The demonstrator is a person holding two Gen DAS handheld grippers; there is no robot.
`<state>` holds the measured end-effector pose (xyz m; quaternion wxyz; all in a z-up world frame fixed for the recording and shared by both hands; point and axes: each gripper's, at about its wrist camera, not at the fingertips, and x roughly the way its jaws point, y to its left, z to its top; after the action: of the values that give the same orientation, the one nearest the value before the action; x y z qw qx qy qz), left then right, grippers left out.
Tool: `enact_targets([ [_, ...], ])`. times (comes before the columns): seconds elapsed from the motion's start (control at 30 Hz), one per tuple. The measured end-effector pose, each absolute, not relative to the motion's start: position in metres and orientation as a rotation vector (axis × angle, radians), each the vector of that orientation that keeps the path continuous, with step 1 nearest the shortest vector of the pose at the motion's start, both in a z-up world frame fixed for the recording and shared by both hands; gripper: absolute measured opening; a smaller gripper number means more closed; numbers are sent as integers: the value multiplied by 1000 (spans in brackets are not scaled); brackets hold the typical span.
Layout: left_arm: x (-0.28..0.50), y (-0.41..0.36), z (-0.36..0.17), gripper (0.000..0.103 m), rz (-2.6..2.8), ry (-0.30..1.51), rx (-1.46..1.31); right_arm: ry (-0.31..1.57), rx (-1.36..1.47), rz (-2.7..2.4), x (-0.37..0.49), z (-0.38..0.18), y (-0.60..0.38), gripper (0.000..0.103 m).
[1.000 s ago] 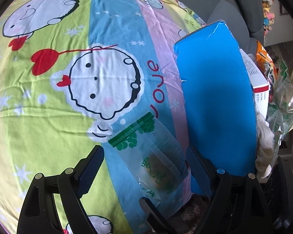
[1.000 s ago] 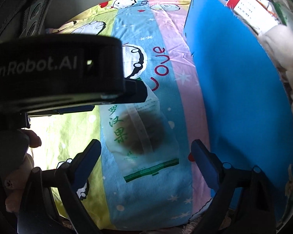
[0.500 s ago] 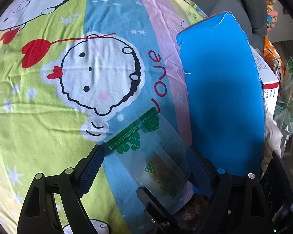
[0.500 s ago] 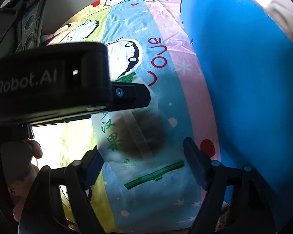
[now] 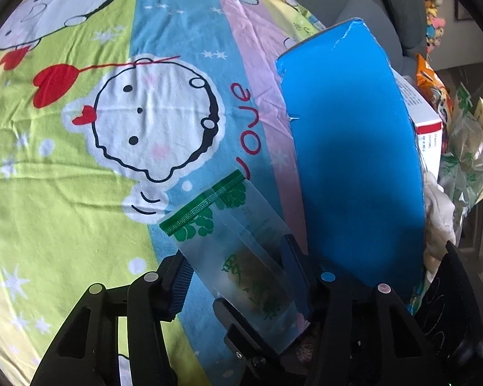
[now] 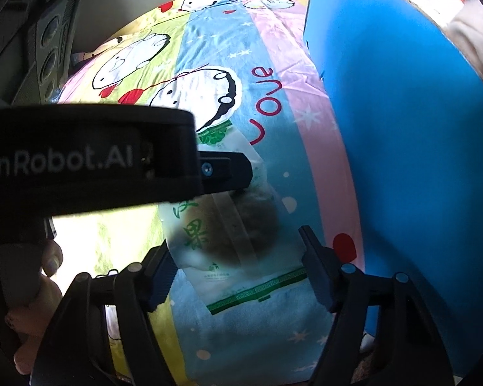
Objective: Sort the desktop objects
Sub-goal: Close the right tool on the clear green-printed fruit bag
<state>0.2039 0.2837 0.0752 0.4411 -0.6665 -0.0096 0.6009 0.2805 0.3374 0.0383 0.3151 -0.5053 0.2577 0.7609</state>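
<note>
Crinkly clear pouch (image 5: 241, 244), green-banded edge

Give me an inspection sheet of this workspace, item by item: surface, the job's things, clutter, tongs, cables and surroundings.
Surface: cartoon-print cloth in green, blue and pink stripes, lightly creased.
Job's things: clear packet with green print and a dark lump inside, lying on the blue stripe; blue box upright beside it.
Clutter: red-and-white carton, orange snack bag, crinkly green-print bags and a white cloth bunched behind the blue box.
Tongs: left tongs closing, pads against the packet's edges; right tongs closing around the packet's other end, left pad at its edge, right pad's contact unclear.
Cables: nothing seen.
Surroundings: grey chair; small figurines far back.
</note>
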Motion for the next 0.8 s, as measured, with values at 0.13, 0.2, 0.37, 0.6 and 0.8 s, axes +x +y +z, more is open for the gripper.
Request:
enact_targets([
  [0.13, 208, 282, 77, 49, 1503, -43, -1632, 679, -1321, 2017, 282, 41, 333, 68],
  [0.2, 209, 283, 78, 46, 1500, -55, -1631, 668, -1318, 2025, 283, 44, 330, 64],
  [0.37, 211, 278, 83, 44, 1519, -46, -1626, 681, -1316, 2052, 290, 46, 332, 61],
  [0.6, 215, 266, 96, 44, 1515, -70, -1608, 692, -1301, 2090, 298, 54, 324, 61],
  [0.8, 218, 258, 113, 44, 1537, -75, -1567, 653, -1271, 2123, 296, 69, 317, 60],
])
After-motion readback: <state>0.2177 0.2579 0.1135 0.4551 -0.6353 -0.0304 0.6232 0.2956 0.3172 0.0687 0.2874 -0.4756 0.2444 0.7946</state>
